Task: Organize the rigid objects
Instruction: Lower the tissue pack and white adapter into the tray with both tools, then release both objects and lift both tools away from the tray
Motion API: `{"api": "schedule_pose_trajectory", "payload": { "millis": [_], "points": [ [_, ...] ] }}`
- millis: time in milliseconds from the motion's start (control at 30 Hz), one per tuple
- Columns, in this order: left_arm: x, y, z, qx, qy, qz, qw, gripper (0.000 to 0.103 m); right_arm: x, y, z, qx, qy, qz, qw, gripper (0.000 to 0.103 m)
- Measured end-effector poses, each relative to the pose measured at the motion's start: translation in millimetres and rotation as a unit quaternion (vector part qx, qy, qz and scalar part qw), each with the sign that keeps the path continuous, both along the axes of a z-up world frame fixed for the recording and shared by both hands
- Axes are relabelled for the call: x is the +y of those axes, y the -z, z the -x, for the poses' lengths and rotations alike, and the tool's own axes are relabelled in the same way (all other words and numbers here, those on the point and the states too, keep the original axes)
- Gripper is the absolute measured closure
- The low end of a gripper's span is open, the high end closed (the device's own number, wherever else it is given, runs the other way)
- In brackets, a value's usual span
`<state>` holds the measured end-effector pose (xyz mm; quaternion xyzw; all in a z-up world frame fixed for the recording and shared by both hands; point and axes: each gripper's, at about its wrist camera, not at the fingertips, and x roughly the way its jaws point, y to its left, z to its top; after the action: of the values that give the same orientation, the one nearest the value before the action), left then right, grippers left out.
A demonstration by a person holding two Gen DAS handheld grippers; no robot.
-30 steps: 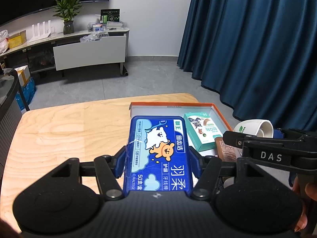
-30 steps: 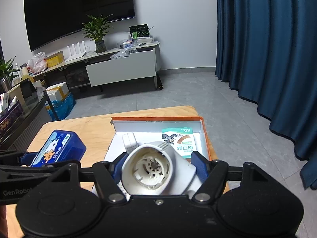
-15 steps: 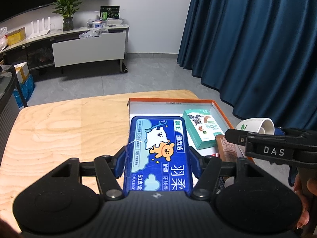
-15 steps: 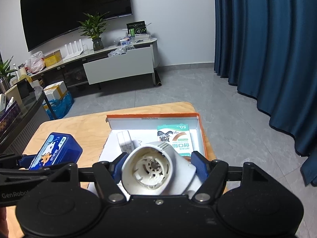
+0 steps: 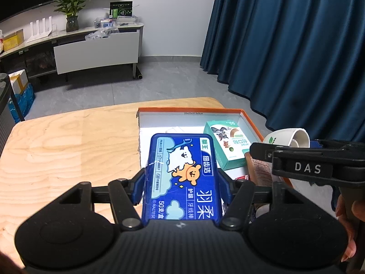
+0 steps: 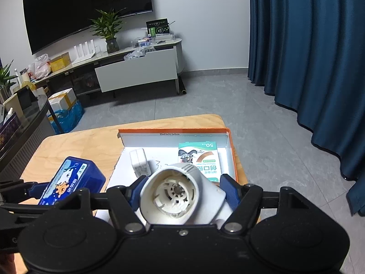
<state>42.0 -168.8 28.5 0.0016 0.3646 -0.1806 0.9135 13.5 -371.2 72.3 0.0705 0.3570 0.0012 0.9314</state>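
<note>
My left gripper (image 5: 181,183) is shut on a blue floss-pick box (image 5: 181,175) with a cartoon bear, held above the left edge of an orange-rimmed cardboard box (image 5: 189,110). The blue box also shows in the right wrist view (image 6: 70,180). My right gripper (image 6: 180,191) is shut on a white round plastic device (image 6: 176,193), held over the near part of the same cardboard box (image 6: 173,130). That device also shows in the left wrist view (image 5: 287,137). Inside the box lie a green bandage carton (image 6: 199,162) and a white charger (image 6: 139,162).
The cardboard box sits at the right end of a light wooden table (image 5: 63,146). A brown packet (image 5: 260,171) lies in the box near the right gripper. Blue curtains (image 6: 308,57) hang to the right; a TV console (image 6: 136,68) stands beyond.
Both grippers have drawn back a little and risen, so the cardboard box sits farther off in both views. Both grips are unchanged.
</note>
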Motion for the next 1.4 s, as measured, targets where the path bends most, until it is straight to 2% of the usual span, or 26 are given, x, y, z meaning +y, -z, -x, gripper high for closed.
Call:
{"api": "schedule_pose_trajectory", "payload": {
  "millis": [967,1300,1400],
  "points": [
    [-10,19,-24,0.029,-0.002,-0.002,0.9996,0.040,-3,20,-35,0.021,-0.010,-0.008,1.000,0.020],
    [-18,29,-37,0.045,0.002,0.008,0.9990,0.040,-16,-5,-14,-0.034,0.012,-0.004,0.999,0.019],
    [-24,30,-39,0.047,0.012,0.011,0.9988,0.037,-19,-9,-6,-0.036,0.014,-0.005,0.999,0.019]
  ]
}}
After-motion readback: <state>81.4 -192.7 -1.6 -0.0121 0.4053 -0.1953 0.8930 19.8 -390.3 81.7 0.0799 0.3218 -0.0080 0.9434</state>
